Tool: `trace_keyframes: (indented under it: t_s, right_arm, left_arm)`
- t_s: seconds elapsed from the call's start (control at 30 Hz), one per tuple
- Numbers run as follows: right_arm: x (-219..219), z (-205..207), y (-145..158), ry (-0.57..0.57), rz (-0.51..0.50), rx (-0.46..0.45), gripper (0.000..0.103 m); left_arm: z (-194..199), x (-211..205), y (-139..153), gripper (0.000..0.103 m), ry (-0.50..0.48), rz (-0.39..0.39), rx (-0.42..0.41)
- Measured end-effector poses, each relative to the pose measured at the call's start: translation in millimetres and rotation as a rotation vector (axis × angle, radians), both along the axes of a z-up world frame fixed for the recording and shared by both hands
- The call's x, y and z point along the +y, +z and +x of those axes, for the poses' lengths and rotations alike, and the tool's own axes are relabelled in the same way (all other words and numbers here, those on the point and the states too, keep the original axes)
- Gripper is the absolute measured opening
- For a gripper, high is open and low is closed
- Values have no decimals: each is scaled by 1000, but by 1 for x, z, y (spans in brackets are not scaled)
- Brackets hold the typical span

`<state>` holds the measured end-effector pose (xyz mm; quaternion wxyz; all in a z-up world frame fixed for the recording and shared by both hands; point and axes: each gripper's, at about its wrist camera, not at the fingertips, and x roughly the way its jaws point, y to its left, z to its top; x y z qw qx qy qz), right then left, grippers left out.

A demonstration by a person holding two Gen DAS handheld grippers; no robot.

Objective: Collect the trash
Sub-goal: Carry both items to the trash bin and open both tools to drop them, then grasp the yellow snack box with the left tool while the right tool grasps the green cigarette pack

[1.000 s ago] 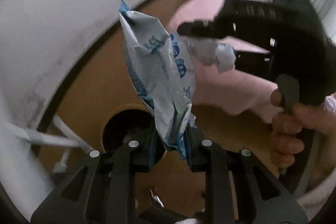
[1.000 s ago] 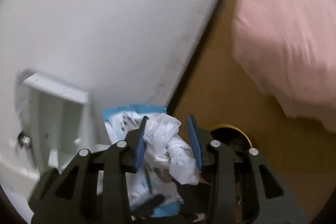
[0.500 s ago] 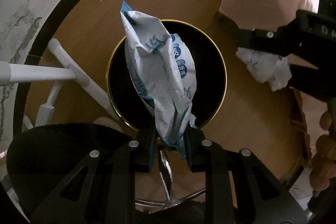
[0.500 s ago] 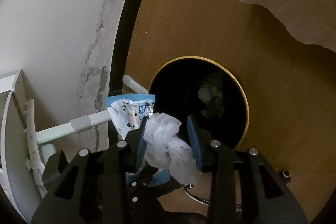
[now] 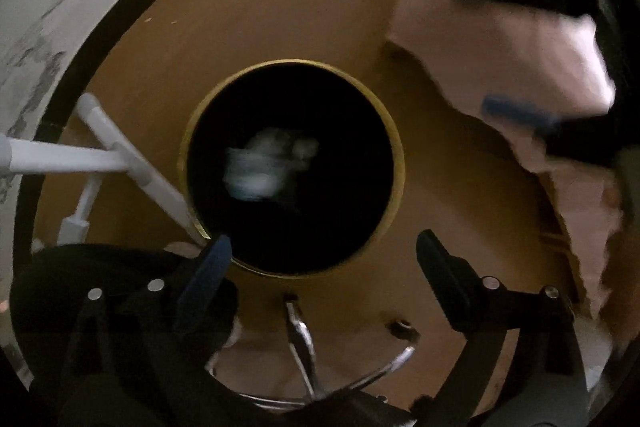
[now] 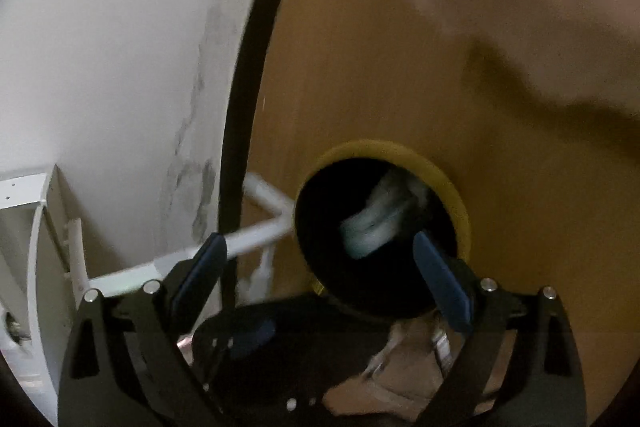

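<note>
Two grippers logged over one bin, both empty. Items listed big to small, positions given rel. to the bin.

1. Wood floor (image 5: 280, 7): brown, all round the bin; white wall w/ dark skirting lay beyond it on the side facing the left gripper.
2. Pink bedding (image 5: 492, 39): hung past the bin's far-right side, well apart from the rim.
3. Bin (image 5: 390, 131): round, black inside, gold rim, mouth upward. Sat directly under and fwd of both cameras.
4. White rack tubes (image 5: 60, 159): crossed beside the bin's left rim, one tube end touching or nearly touching it; can't tell which.
5. Left gripper (image 5: 324, 251): fingers spread wide, nothing between them; the gap framed the bin's near rim, so the mouth lay straight ahead and below.
6. Right gripper (image 6: 320, 263): fingers likewise wide apart, nothing held. Bin mouth lay fwd and toward its right finger, off-centre. In the left view it showed only as a blurred dark shape above the bedding, far-right of the bin.
7. Trash (image 5: 268, 167): pale wrapper and paper, blurred, inside the bin near centre, deep below rim. Long axis unreadable due to blur.

Judgement: the drop looked done; both loads in the bin. Left gripper sat nearer and more squarely over the mouth than the right. Next pickup would call for turning away from the bin; no further trash visible in either view.
</note>
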<state>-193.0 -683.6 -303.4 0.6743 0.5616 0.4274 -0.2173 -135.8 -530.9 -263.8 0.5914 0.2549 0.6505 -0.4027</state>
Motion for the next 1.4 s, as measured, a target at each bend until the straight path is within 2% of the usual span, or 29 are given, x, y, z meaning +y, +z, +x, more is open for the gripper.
trace_keyframes:
  t_s: [0.03,0.07,0.1,0.13,0.17,0.2,0.3,0.37,0.4,0.43,0.5,0.57,0.63,0.67,0.7,0.73,0.8,0.83,0.87,0.93,1.0,1.1,1.17,1.3,1.4]
  right_arm:
    - [-7,-9,24,-12,-92,5,91]
    - [-17,-26,65,-40,-248,17,94]
    - [-21,-37,95,-65,-357,26,97]
    - [-23,-56,137,-103,-501,25,96]
    - [-20,-66,161,-127,-578,18,96]
    - [-14,-85,202,-164,-694,2,96]
    - [22,-123,289,-218,-941,-51,96]
    - [50,-134,326,-212,-1059,-81,96]
    - [65,-134,342,-193,-1103,-104,96]
    - [77,-132,352,-178,-1124,-123,96]
    - [101,-118,367,-155,-1154,-163,97]
    - [125,-96,375,-100,-1171,-212,96]
    - [151,-59,379,8,-1167,-273,96]
    - [166,-39,378,68,-1159,-299,96]
    - [185,-14,376,149,-1147,-328,96]
    - [201,8,372,223,-1135,-354,96]
    - [245,55,360,403,-1089,-408,96]
    - [263,78,354,491,-1053,-432,96]
    - [284,97,346,580,-1004,-462,96]
    - [334,141,325,792,-805,-549,96]
    - [374,172,303,909,-613,-594,96]
    - [418,217,276,982,-390,-581,96]
    - [434,237,262,966,-302,-553,95]
    - [450,272,243,900,-127,-510,82]
    - [455,285,230,870,-65,-480,76]
  left_arm:
    - [-14,-4,12,91,-38,-36,17]
    - [-28,-7,26,91,-81,-70,25]
    - [-39,-10,39,91,-118,-107,31]
    - [-59,-15,64,91,-179,-178,42]
    - [-75,-16,88,91,-232,-246,48]
    - [-87,-17,108,91,-268,-299,45]
    - [-123,-4,198,91,-373,-535,12]
    - [-127,17,253,91,-395,-675,-25]
    - [-122,34,286,93,-379,-751,-88]
    - [-117,46,300,94,-363,-785,-125]
    - [-88,88,342,96,-270,-856,-259]
    - [-54,129,365,96,-160,-872,-379]
    - [-15,176,376,96,-14,-844,-506]
    - [16,215,379,96,112,-801,-585]
    - [35,239,378,96,189,-773,-621]
    - [63,279,376,96,312,-721,-662]
    - [99,337,370,96,478,-628,-718]
    - [121,376,362,96,579,-542,-758]
    - [137,407,355,96,651,-465,-781]
    - [158,454,344,96,745,-363,-799]
    - [174,500,330,96,837,-284,-774]
    - [185,526,319,96,874,-257,-737]
    - [182,522,313,96,851,-259,-719]
    - [194,516,299,96,775,-241,-683]
    - [207,516,287,96,757,-239,-633]
